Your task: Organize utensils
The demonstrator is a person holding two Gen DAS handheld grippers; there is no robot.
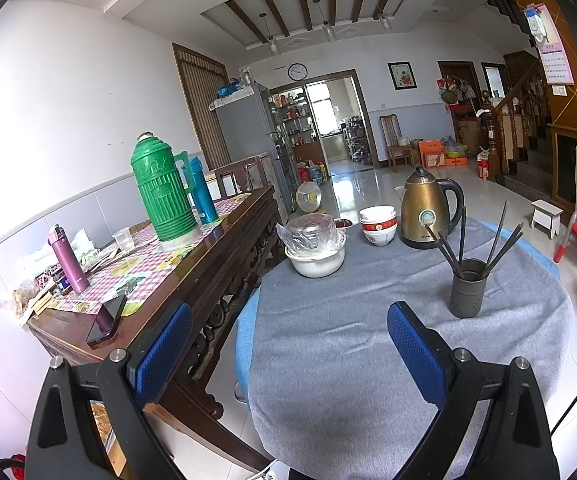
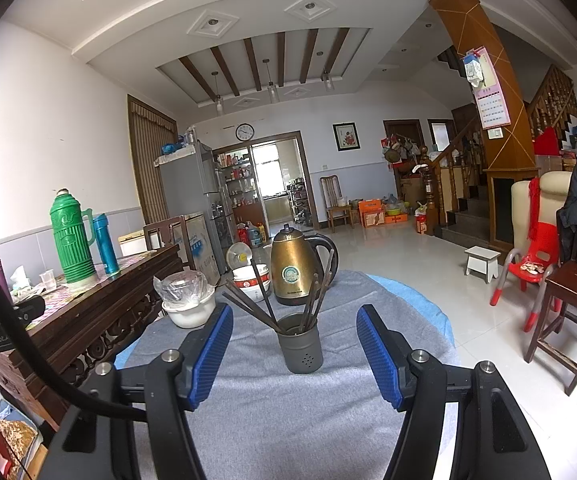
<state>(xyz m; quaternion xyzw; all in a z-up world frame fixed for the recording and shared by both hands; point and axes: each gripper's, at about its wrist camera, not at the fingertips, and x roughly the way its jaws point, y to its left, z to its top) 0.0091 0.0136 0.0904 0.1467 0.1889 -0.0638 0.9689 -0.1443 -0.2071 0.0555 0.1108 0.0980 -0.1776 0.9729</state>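
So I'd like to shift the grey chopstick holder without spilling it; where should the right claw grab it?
Grip the chopstick holder low on its round wall, coming in level from the near side. The open right claw already faces it. The chopsticks splay out above the rim, so stay below them.

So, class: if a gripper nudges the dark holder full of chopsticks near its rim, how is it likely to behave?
The holder is tall and narrow, so it may tip rather than slide on the grey cloth. The chopsticks lean loosely outward, so they would probably rattle and shift.
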